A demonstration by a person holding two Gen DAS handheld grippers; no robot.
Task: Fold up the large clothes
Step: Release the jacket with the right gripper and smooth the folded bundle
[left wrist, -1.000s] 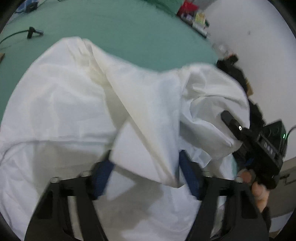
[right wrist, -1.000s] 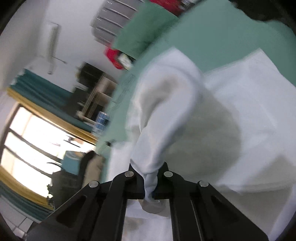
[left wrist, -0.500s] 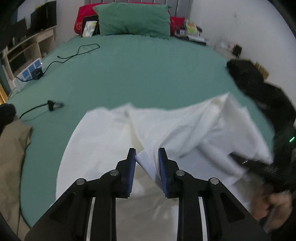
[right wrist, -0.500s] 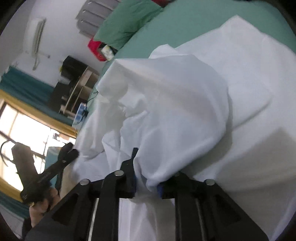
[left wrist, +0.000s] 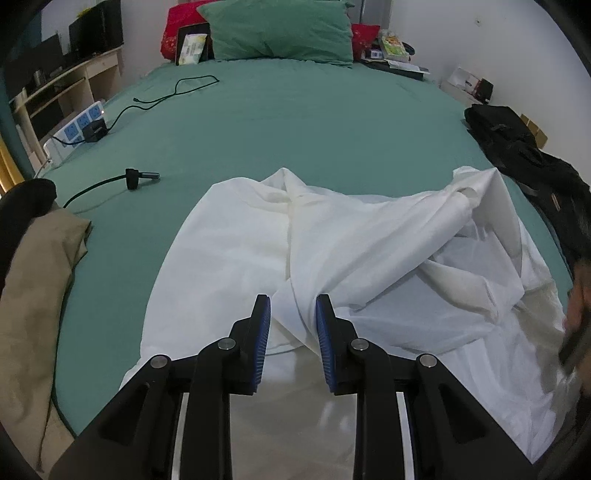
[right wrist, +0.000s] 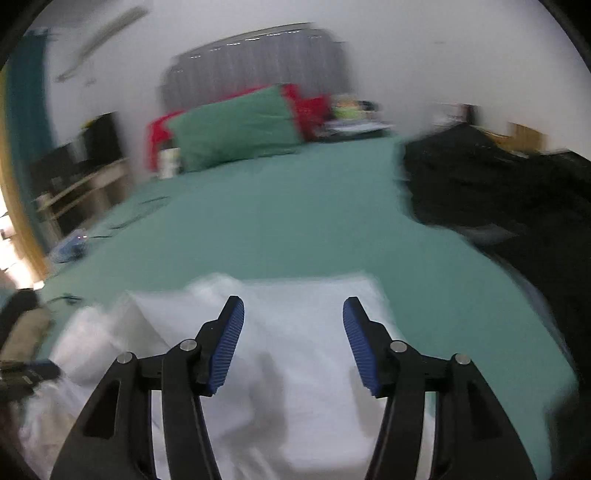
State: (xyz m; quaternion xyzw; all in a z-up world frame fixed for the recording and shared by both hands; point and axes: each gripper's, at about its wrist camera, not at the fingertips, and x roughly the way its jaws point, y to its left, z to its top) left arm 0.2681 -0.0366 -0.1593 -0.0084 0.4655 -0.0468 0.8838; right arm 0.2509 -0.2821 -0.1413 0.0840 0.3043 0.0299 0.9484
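A wide bed covered in a green sheet fills the room, and everything else is placed around it. At its head a green pillow is propped against a red cushion, with a grey padded headboard seen behind them in the blurred right wrist view. On the sheet toward the left side a black cable is laid, and a white power strip sits at the left edge. A tan cloth is heaped at the near left corner; a dark bag is slumped along the right edge. Wooden shelves stand beyond the left side of the bed.

The white garment is spread on the near half of the bed, crumpled and bunched toward the right.

The left gripper is narrowed to a small gap, and a fold of the white garment is pinched between its blue pads.

The right gripper is seen with its jaws opening, already well apart; nothing is caught between its pads, and the white garment lies below and beyond them. At the right edge of the left wrist view a hand is blurred.
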